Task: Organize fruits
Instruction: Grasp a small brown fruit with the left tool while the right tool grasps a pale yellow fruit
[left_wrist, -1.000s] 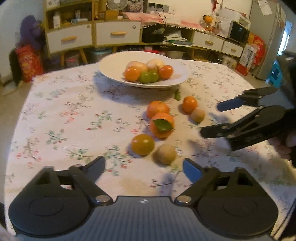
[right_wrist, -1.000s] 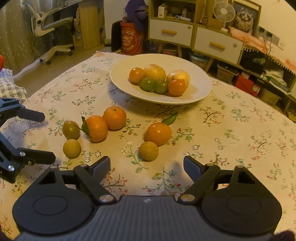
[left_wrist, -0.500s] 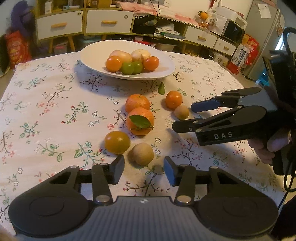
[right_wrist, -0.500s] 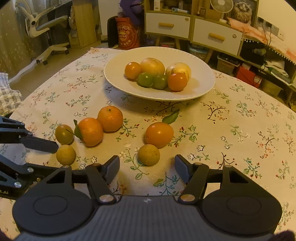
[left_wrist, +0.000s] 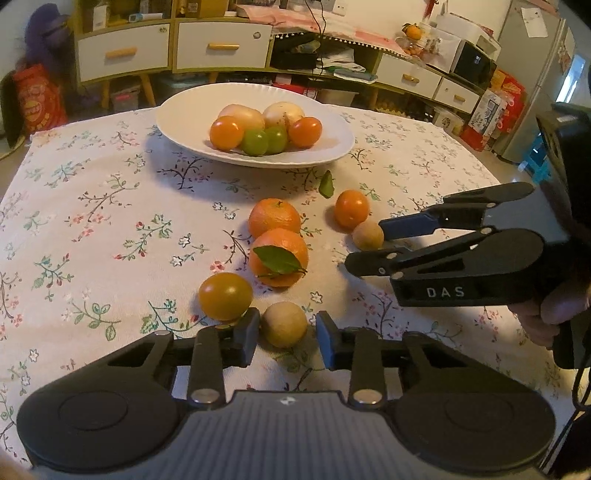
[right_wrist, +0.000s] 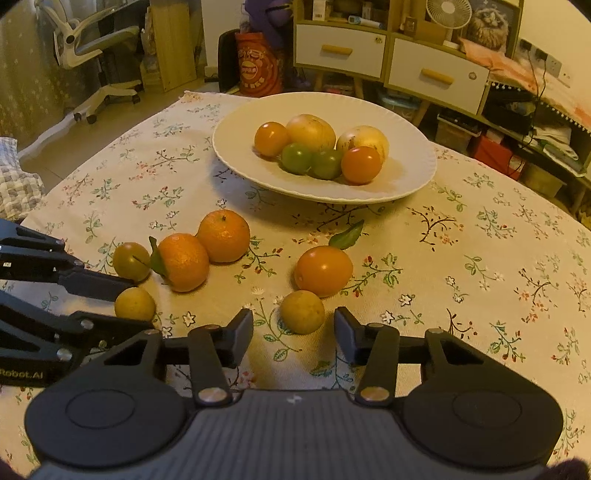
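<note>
A white plate (left_wrist: 184, 122) (right_wrist: 406, 177) holds several fruits at the far side of the floral tablecloth. Loose fruit lies in front of it: two tangerines (left_wrist: 275, 218) (right_wrist: 223, 236), one with a leaf (left_wrist: 279, 258) (right_wrist: 183, 262), an orange tomato (left_wrist: 351, 208) (right_wrist: 323, 271), a yellow-green tomato (left_wrist: 225, 295) (right_wrist: 131, 260) and two small tan round fruits. My left gripper (left_wrist: 284, 338) is open, its fingers either side of one tan fruit (left_wrist: 283, 324) (right_wrist: 135, 303) with small gaps. My right gripper (right_wrist: 293, 330) is open around the other tan fruit (right_wrist: 303, 312) (left_wrist: 367, 235).
A loose green leaf (left_wrist: 326, 184) (right_wrist: 347, 234) lies by the plate. Cabinets with drawers (left_wrist: 221, 46) (right_wrist: 436, 77) stand behind the table. An office chair (right_wrist: 96, 48) stands at the far left. The table edge runs along the left and far sides.
Both grippers moved forward and down toward the tan fruits and narrowed their jaws. Each tan fruit now sits between a pair of fingers. No fruit has moved.
</note>
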